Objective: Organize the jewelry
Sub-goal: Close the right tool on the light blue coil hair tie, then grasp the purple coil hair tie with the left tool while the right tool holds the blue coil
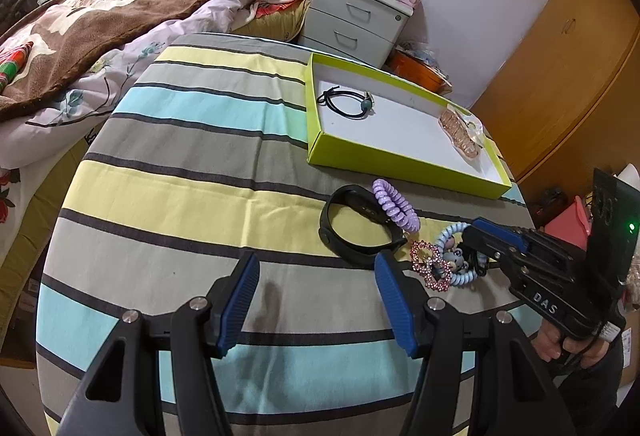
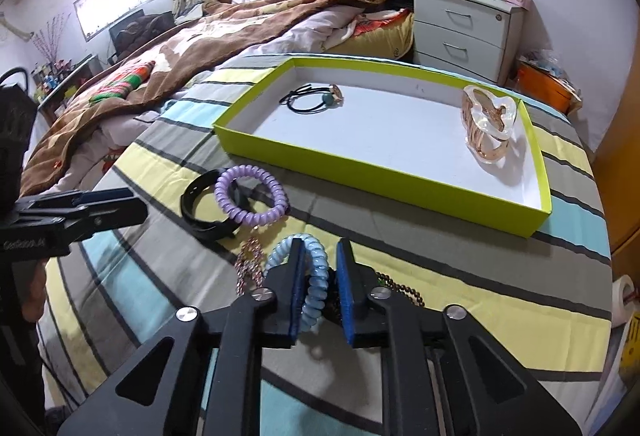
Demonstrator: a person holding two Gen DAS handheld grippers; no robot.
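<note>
The left gripper (image 1: 316,300) sits nearest the lens in the left wrist view, its blue pads spread wide with only the striped tablecloth (image 1: 192,172) between them; it hovers released over a grey and blue band of the cloth. Just ahead of its right finger lies a black wristband (image 1: 352,232), and a purple coil hair tie (image 1: 396,206) rests across the band's far edge. A little further right, beside that same finger's tip, is a pink rhinestone charm (image 1: 430,268), touching a pale blue coil hair tie (image 1: 452,248).

The right gripper (image 2: 318,288) has its two blue pads on either side of one strand of the blue coil hair tie (image 2: 312,284); the pads stand narrowly apart (the left pad looks pressed against the coil, but whether the right pad touches it cannot be told). Left of these jaws lie the rhinestone charm (image 2: 250,264), the wristband (image 2: 200,212) and the purple coil (image 2: 250,200). Just right of the jaws, a string of dark beads (image 2: 404,290) trails across a yellow stripe.

Well beyond both grippers sits a shallow lime-green tray (image 2: 376,168) with a white floor. Toward its far left corner lies a black elastic hair band with a teal bead (image 2: 312,98); at its right end stands a clear amber hair claw (image 2: 486,124), tilted on its side.
</note>
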